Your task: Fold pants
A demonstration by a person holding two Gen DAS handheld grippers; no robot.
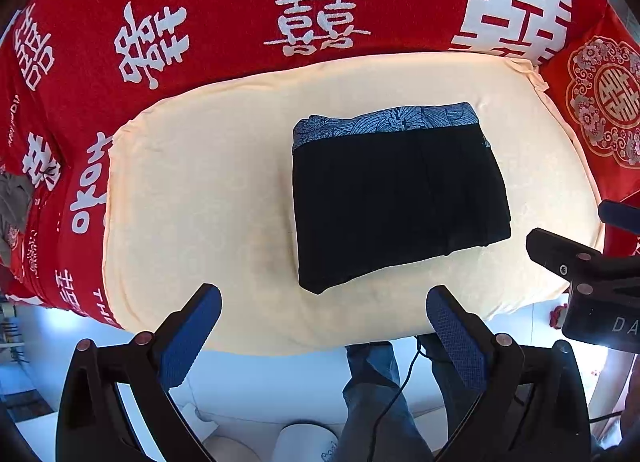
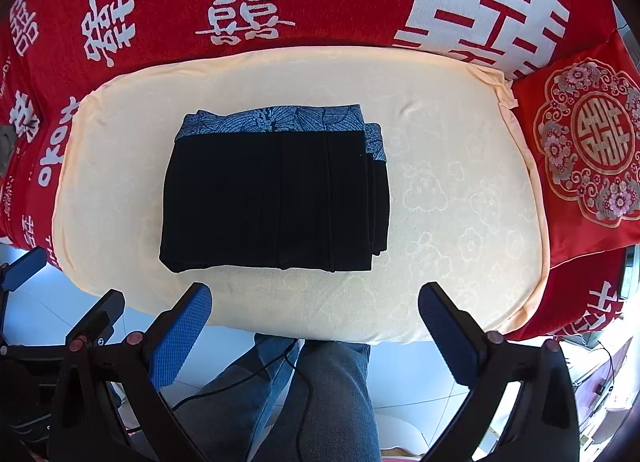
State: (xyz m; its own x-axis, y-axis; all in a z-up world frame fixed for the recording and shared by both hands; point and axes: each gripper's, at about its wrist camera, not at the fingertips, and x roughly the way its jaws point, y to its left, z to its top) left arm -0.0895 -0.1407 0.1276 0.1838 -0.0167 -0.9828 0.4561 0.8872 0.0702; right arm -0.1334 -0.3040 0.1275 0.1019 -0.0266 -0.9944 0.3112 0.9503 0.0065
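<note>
The black pants lie folded into a compact rectangle on a cream cushion, their blue patterned waistband at the far edge. They also show in the right wrist view on the same cushion. My left gripper is open and empty, held above the cushion's near edge, short of the pants. My right gripper is open and empty too, just in front of the pants. The right gripper shows at the right edge of the left wrist view; the left gripper shows at the left edge of the right wrist view.
A red blanket with white characters covers the sofa behind the cushion. A red embroidered pillow lies at the right. The person's jeans-clad legs and a black cable are below the grippers, over a white tiled floor.
</note>
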